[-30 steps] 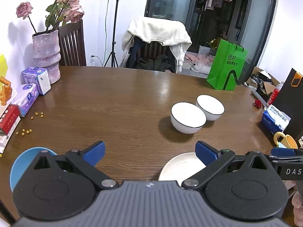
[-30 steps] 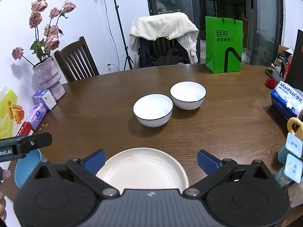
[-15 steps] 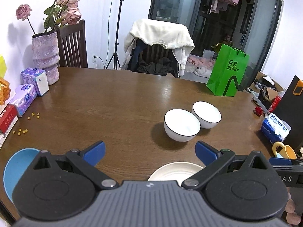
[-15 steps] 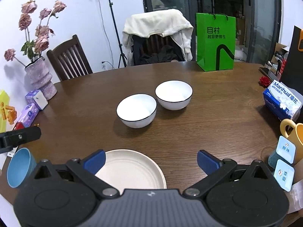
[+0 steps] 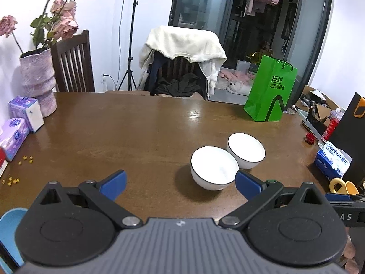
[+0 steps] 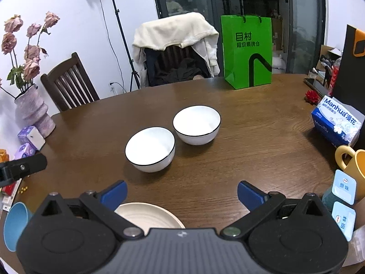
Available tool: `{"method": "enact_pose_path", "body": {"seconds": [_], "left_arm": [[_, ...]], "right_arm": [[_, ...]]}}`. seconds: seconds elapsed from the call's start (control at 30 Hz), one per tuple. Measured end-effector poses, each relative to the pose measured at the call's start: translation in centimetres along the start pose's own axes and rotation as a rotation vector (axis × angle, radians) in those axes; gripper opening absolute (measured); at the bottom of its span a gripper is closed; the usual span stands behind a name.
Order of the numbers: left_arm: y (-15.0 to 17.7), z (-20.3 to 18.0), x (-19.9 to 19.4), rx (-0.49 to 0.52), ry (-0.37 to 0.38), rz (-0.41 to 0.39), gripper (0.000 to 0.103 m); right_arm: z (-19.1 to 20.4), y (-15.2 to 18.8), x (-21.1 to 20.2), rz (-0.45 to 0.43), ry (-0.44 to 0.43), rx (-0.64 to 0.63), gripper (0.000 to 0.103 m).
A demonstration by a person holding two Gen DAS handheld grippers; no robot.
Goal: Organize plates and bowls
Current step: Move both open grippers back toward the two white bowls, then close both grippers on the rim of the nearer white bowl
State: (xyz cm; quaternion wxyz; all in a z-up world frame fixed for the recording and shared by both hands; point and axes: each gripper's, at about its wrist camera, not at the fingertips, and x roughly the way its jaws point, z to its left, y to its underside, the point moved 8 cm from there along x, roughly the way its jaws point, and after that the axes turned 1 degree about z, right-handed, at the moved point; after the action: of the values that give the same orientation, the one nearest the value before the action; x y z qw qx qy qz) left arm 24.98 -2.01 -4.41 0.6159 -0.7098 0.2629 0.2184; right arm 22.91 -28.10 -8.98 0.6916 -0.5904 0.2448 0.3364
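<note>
Your right gripper's body hides the near half of the cream plate. The blue cup is cut by the left view's edge. The yellow bits by the tissue packs are too small to identify, possibly kernels.

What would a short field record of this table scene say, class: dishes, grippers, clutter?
bowls: near bowl and far bowl, white, upright, side by side
plate: cream plate, near edge, partly hidden by right gripper
grippers: left gripper open, right open, both empty
clutter: blue cup, green bag, vase
</note>
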Motion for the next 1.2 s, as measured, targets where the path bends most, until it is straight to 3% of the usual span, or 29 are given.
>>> {"method": "enact_pose_path", "body": {"seconds": [0.67,1.2], "left_arm": [[-3.9,0.8,11.0,0.016,0.021,0.13,0.103],[-3.5,1.8,18.9,0.013,0.011,0.242,0.103]], "right_arm": [[0.3,-4.5,8.3,0.093,0.037,0.048,0.103],[0.8,-5.8,16.3,0.183,0.055,0.083,0.102]]}}
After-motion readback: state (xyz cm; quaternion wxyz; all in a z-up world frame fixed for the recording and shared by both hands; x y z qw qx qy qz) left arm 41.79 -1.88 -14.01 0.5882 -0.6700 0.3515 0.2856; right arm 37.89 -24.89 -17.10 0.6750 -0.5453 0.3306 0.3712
